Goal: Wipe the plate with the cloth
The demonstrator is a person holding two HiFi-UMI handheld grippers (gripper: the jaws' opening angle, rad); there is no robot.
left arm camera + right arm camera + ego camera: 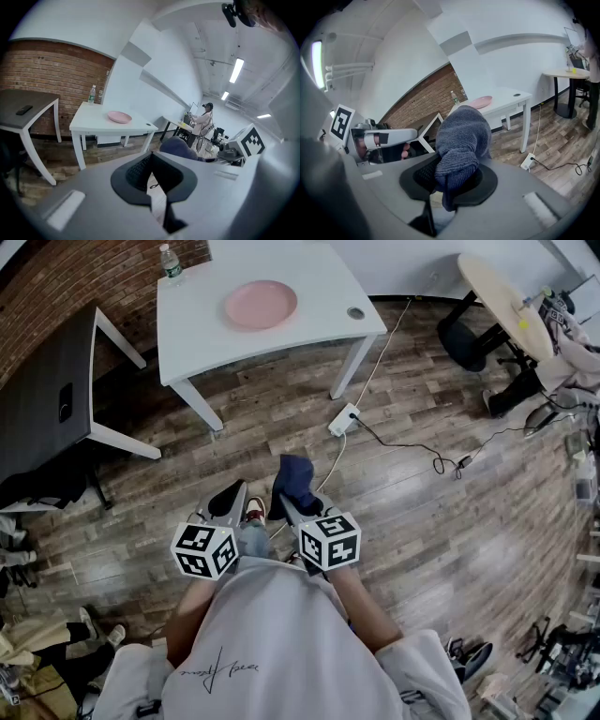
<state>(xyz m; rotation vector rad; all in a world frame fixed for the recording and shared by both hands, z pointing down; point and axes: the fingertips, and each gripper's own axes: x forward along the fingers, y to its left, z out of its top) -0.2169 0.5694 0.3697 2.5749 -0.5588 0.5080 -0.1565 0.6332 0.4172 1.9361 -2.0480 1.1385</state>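
A pink plate lies on the white table, some way ahead of me. My right gripper is shut on a dark blue cloth, which bunches up above its jaws and hides the tips. The cloth also shows to the right in the left gripper view. My left gripper is held beside it at waist height, jaws together with nothing between them. Both grippers hang over the wooden floor, well short of the table.
A water bottle stands at the table's far left corner. A dark grey table is at the left. A power strip with cables lies on the floor by the table leg. A round table and office chair are at the right.
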